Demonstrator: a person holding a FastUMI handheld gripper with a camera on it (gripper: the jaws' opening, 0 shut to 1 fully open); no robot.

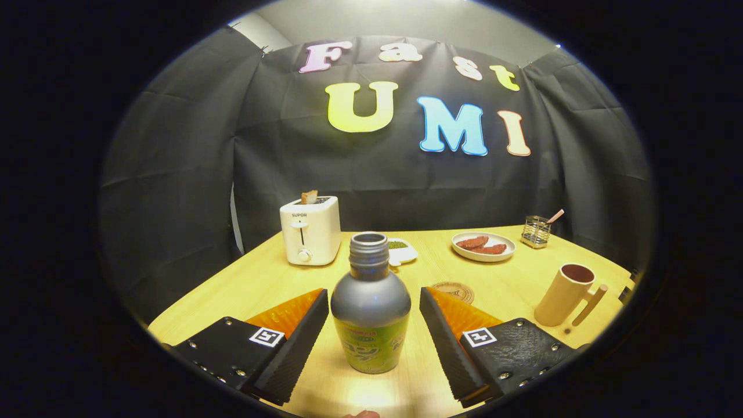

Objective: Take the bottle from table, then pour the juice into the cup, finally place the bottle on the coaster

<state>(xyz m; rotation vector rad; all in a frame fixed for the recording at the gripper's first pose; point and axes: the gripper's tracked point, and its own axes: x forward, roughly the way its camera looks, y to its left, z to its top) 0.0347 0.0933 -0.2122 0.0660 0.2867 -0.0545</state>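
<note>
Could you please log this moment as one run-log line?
stage: pre-grasp | gripper: open, fingers either side of upright bottle, not touching | cup: on table, right | coaster: bare, beyond right finger

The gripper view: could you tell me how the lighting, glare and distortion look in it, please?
In the gripper view, fisheye distortion bows the table edges; warm light leaves a bright glare patch on the wood just before the bottle, which stands sharp between the open gripper fingers, neither touching it; the cup throws a faint shadow.

coaster (pixel 453 291) partly hidden behind a finger, small dish (pixel 401 251) half behind bottle (pixel 370 307)
</note>
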